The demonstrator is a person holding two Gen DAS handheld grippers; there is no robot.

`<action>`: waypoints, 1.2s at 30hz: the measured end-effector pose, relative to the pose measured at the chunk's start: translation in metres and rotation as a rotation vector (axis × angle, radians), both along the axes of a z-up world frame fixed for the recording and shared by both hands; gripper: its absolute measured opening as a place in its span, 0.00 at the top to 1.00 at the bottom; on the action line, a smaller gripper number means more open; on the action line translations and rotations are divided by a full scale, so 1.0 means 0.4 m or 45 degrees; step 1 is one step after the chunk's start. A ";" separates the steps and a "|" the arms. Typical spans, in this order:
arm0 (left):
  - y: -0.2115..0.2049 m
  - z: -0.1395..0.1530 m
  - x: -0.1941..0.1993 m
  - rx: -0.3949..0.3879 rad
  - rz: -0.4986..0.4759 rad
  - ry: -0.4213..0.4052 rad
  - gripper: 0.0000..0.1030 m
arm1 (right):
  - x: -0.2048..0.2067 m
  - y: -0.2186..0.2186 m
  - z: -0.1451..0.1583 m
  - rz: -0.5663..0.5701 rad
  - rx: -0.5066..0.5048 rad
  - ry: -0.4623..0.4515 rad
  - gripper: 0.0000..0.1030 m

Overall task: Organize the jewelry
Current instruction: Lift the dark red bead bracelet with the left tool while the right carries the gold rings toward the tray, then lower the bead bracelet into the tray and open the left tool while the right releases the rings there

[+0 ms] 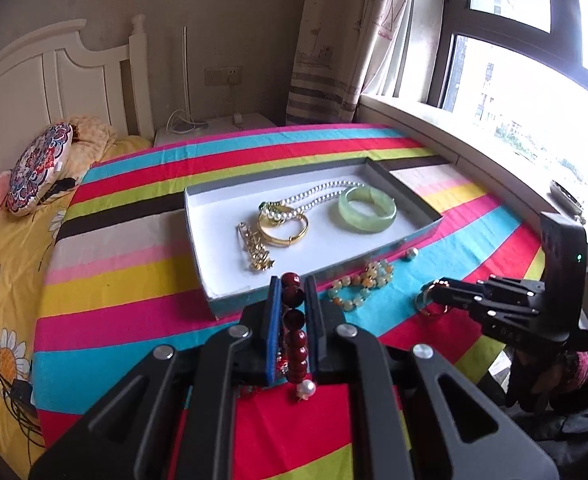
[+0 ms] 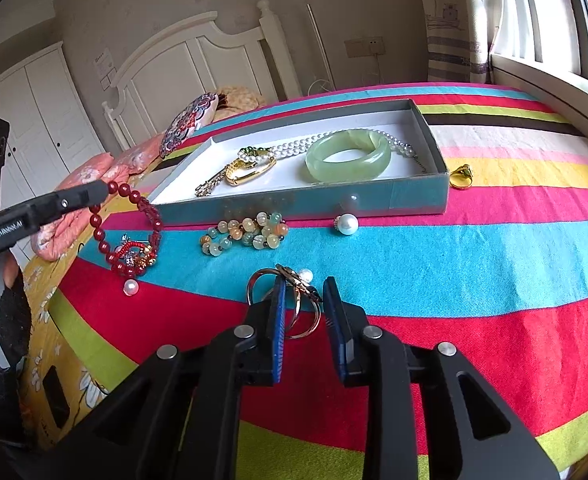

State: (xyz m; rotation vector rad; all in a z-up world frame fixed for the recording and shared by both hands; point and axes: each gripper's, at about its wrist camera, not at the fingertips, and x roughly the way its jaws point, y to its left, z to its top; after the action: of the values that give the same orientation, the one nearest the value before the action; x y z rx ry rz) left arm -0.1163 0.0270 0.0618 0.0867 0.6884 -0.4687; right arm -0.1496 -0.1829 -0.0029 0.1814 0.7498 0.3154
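Observation:
My left gripper [image 1: 292, 284] is shut on a red bead bracelet [image 1: 295, 334], which hangs from it above the cloth, also in the right wrist view [image 2: 127, 232]. A shallow box [image 1: 221, 196] holds a green jade bangle [image 1: 367, 208], a pearl necklace [image 1: 318, 196], a gold bangle [image 1: 283, 229] and a gold brooch [image 1: 255, 252]. My right gripper [image 2: 304, 286] is open around thin metal hoop rings [image 2: 298, 304] lying on the cloth. A pastel bead bracelet [image 2: 245, 236], a pearl earring [image 2: 347, 224] and a gold ring [image 2: 462, 176] lie outside the box.
A striped cloth [image 2: 494, 256] covers the table. A bed with a patterned cushion [image 1: 37, 168] lies to the left. A window sill [image 1: 474, 136] runs along the right. The right gripper shows in the left wrist view [image 1: 434, 290].

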 end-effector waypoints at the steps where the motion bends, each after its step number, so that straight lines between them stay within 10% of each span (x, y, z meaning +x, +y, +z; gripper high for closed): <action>1: -0.002 0.009 -0.004 -0.011 -0.003 -0.009 0.89 | -0.001 -0.001 0.001 0.000 -0.005 -0.004 0.76; 13: -0.009 0.105 -0.030 -0.123 -0.042 -0.101 0.89 | -0.034 -0.017 0.053 -0.005 0.033 -0.086 0.77; 36: -0.064 0.139 0.090 0.002 -0.050 -0.135 0.89 | 0.066 0.012 0.125 0.021 0.032 -0.116 0.77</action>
State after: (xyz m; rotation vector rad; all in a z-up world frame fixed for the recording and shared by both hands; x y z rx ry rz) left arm -0.0804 0.0015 0.1174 0.1261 0.5840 -0.4973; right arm -0.1232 -0.1783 0.0469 0.1836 0.6574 0.3467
